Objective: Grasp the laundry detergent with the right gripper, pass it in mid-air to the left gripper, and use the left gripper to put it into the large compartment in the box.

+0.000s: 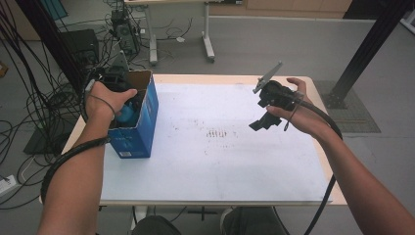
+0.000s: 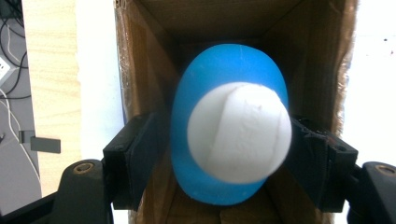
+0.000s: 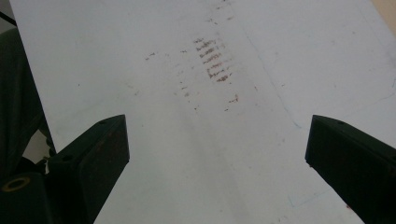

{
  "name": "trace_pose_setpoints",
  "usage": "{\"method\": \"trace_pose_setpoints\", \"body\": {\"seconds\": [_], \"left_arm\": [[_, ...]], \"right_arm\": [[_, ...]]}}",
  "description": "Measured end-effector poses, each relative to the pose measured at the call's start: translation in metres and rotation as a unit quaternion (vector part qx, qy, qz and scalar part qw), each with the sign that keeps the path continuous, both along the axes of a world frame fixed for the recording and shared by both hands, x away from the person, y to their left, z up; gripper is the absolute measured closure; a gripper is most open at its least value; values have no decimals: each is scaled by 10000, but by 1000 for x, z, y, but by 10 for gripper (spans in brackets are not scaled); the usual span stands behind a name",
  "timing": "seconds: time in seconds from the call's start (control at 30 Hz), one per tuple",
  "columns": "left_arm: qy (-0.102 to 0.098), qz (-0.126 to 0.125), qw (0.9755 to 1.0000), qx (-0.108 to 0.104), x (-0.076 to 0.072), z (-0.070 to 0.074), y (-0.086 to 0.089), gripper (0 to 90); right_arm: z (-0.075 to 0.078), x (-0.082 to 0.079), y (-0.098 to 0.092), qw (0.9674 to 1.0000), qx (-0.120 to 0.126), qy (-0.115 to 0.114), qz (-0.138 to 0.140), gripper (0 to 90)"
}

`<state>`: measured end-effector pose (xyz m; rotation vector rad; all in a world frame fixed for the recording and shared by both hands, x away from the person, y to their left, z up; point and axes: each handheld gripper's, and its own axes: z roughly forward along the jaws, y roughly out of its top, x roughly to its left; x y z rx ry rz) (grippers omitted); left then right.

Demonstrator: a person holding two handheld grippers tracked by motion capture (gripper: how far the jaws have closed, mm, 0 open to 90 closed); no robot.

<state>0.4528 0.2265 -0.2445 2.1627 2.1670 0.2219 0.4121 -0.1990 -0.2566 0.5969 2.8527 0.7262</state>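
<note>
From above, my left gripper (image 1: pixel 128 113) is buried in the blue box (image 1: pixel 137 132), which hides its fingers. Its own camera shows them either side of the blue-and-white ball (image 2: pixel 231 140) inside; whether they pinch it I cannot tell. My right gripper (image 1: pixel 259 123) hangs, fingers spread, over the white, smudged surface (image 1: pixel 235 161). Cables cross the grey floor (image 1: pixel 274 44).

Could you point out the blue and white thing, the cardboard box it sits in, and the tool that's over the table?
Blue and white thing (image 2: pixel 238 130), left gripper view, on its white round end.
Cardboard box (image 1: pixel 142 132), high view, on its blue outer side.
Right tool (image 1: pixel 264 120), high view, between its jaw tips.
</note>
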Motion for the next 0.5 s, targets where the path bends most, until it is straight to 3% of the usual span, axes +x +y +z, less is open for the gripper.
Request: {"method": "trace_pose_setpoints", "body": {"seconds": [0.2, 0.5], "left_arm": [[17, -77, 10000, 28, -5, 9, -3, 275], [-156, -186, 9997, -7, -14, 36, -8, 261]], "right_arm": [[1, -1, 2, 10000, -11, 3, 8, 62], [6, -2, 2, 10000, -46, -2, 3, 62]]}}
